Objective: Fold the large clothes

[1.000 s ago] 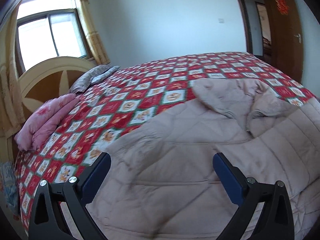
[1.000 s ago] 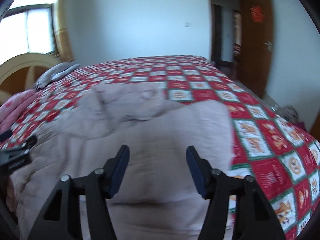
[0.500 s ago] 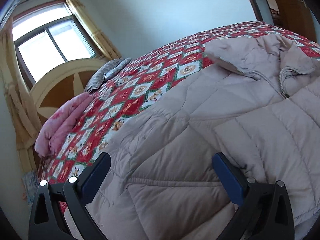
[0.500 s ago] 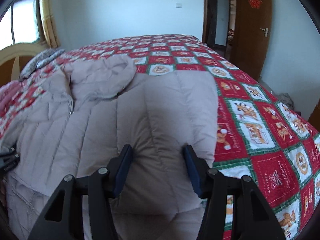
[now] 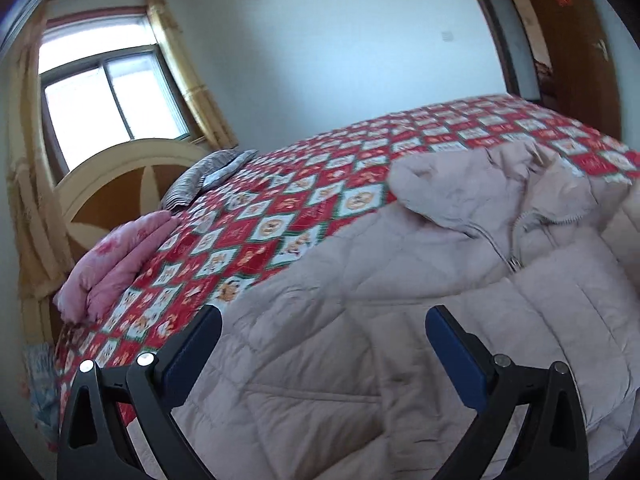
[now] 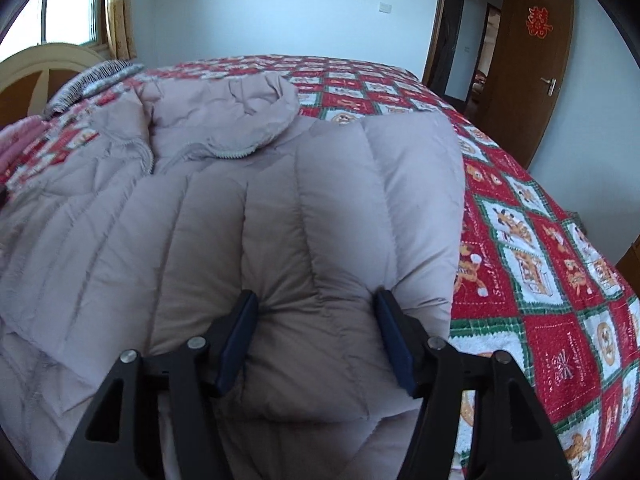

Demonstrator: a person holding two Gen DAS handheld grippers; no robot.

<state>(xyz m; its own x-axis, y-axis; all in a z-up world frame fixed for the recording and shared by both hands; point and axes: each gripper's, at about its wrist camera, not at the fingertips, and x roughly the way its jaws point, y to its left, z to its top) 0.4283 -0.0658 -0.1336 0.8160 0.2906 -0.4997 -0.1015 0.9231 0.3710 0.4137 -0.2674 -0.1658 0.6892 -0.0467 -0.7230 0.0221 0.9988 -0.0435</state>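
I see the pale pink padded coat [image 6: 224, 216] spread across the bed, on the red patterned quilt [image 6: 552, 280]; its hood [image 6: 240, 116] lies toward the headboard [image 5: 116, 184] and the zip is partly undone. My right gripper [image 6: 316, 312] has a thick fold of the coat bunched between its blue pads [image 6: 236, 336]; the fabric puckers at both pads, so they press on it, though the jaws are opening at this moment. My left gripper [image 5: 324, 320] hangs above the coat's near side with its jaws spread wide and nothing between them; whether its tips brush the fabric I cannot tell, since the picture is slightly blurred. The coat's lower hem is cut off under both grippers; its far sleeve is hard to make out, and in the left view its right part runs out of the picture. A folded pink blanket [image 5: 116, 260] and a grey striped pillow [image 5: 204, 180] lie by the headboard, well apart from the coat; the right view shows only slivers of them. Window [image 5: 112, 104] glare washes out the curtain's [image 5: 192, 80] detail; the door [image 6: 532, 80] stands open, the room behind it too dark to read.
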